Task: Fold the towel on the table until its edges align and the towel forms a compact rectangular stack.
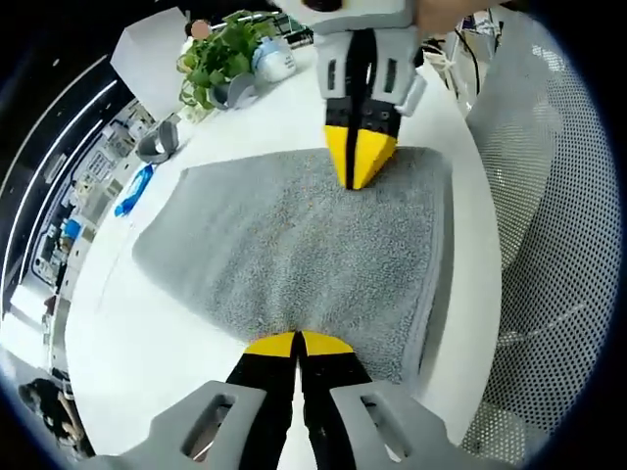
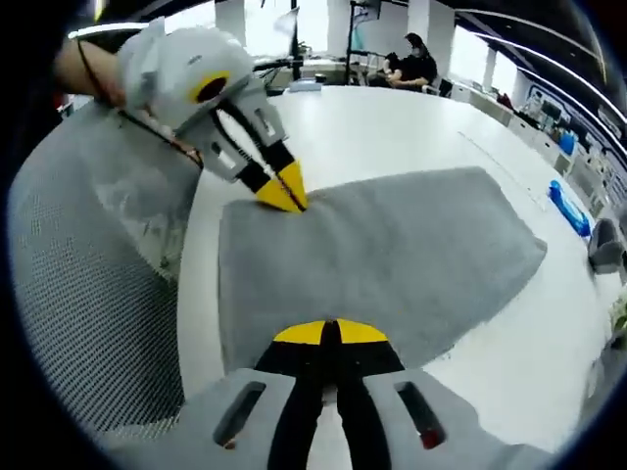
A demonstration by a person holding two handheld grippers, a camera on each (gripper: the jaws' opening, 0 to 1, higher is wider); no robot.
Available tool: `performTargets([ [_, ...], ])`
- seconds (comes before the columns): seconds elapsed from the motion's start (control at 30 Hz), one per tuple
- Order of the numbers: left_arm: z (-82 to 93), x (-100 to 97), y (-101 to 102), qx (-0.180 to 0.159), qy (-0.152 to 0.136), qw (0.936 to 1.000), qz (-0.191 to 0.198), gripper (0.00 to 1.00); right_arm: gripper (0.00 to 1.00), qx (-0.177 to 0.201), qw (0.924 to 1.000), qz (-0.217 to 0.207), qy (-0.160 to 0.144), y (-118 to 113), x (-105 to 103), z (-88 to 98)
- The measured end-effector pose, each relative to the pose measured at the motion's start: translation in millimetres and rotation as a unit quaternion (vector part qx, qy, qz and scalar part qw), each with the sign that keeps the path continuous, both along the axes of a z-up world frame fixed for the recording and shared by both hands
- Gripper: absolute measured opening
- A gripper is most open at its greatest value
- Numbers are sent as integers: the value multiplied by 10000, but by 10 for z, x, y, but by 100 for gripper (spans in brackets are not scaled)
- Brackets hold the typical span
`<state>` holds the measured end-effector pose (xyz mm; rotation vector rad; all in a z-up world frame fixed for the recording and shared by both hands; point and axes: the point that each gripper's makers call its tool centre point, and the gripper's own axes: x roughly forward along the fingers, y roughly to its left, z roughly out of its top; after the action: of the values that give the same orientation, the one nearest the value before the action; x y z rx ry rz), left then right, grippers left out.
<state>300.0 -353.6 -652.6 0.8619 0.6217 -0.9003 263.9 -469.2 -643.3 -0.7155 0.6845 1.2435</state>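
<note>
A soft grey folded towel [image 1: 294,250] lies flat on a smooth white table [image 1: 147,333], and it sits in the middle of the left gripper view. The left gripper [image 1: 297,344] comes up from the bottom of that view with its yellow tips pressed together on the near edge of the towel, so the claw is closed and pinching the cloth. At the top of the same view the right gripper [image 1: 359,168] points down, and its yellow tips are closed too, on the far edge of the towel. In the right gripper view the towel [image 2: 382,264] spreads across the middle, the right gripper [image 2: 328,333] pinches its near edge at the bottom, and the left gripper [image 2: 284,196] bites the far edge at the upper left. A grey mesh chair [image 1: 558,225] fills the right side of the left gripper view. At the upper left of that view stand a leafy green plant [image 1: 220,54] and a round blue and white thing [image 1: 272,61], and lower down the left side a blue plastic thing [image 1: 135,189] rests on the table, apart from the towel. Far back at the top of the right gripper view a person in dark clothes [image 2: 411,61] sits in a bright room with windows
</note>
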Motion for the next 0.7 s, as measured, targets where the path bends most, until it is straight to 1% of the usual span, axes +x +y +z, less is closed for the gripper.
performTargets([
  [0.03,2,13,-7,-7,46,10000,22,1,0,-49,9999,136,-93,-19,-61,8],
  [0.13,5,16,-11,-87,91,9999,109,1,1,-166,9986,479,-140,-50,-296,7],
  [0.17,4,13,-7,-137,63,9998,129,1,3,-262,9969,700,-239,-63,-378,-3],
  [0.2,5,14,-7,-152,58,9998,141,1,4,-352,9950,866,-344,-77,-418,-17],
  [0.23,5,12,-9,-146,48,9998,128,1,3,-594,9910,1074,-534,-123,-444,-56],
  [0.3,4,7,-17,-61,-22,10000,32,1,5,-729,9854,1295,-829,-138,-449,-78],
  [0.37,0,3,-25,35,-81,10000,-23,1,9,-785,9841,1331,-873,-137,-459,-110],
  [0.43,2,0,-31,161,-143,9997,-90,1,8,-931,9752,1622,-1184,-138,-419,-128],
  [0.47,1,-2,-32,186,-162,9996,-112,1,7,-989,9727,1676,-1267,-139,-397,-135],
  [0.5,3,3,-27,185,-162,9996,-103,1,7,-996,9741,1631,-1212,-143,-401,-149],
  [0.53,4,6,-23,176,-154,9997,-89,1,7,-1036,9724,1679,-1242,-149,-395,-151],
  [0.6,4,8,-17,125,-127,9998,-48,1,8,-1326,9612,1881,-1523,-200,-334,-152],
  [0.63,3,7,-16,123,-129,9998,-54,1,8,-1417,9572,1947,-1608,-221,-321,-165],
  [0.67,2,4,-18,143,-148,9998,-86,1,8,-1340,9563,2006,-1651,-195,-329,-169],
  [0.7,1,2,-19,171,-170,9996,-122,1,8,-1327,9587,1962,-1575,-208,-341,-163],
])
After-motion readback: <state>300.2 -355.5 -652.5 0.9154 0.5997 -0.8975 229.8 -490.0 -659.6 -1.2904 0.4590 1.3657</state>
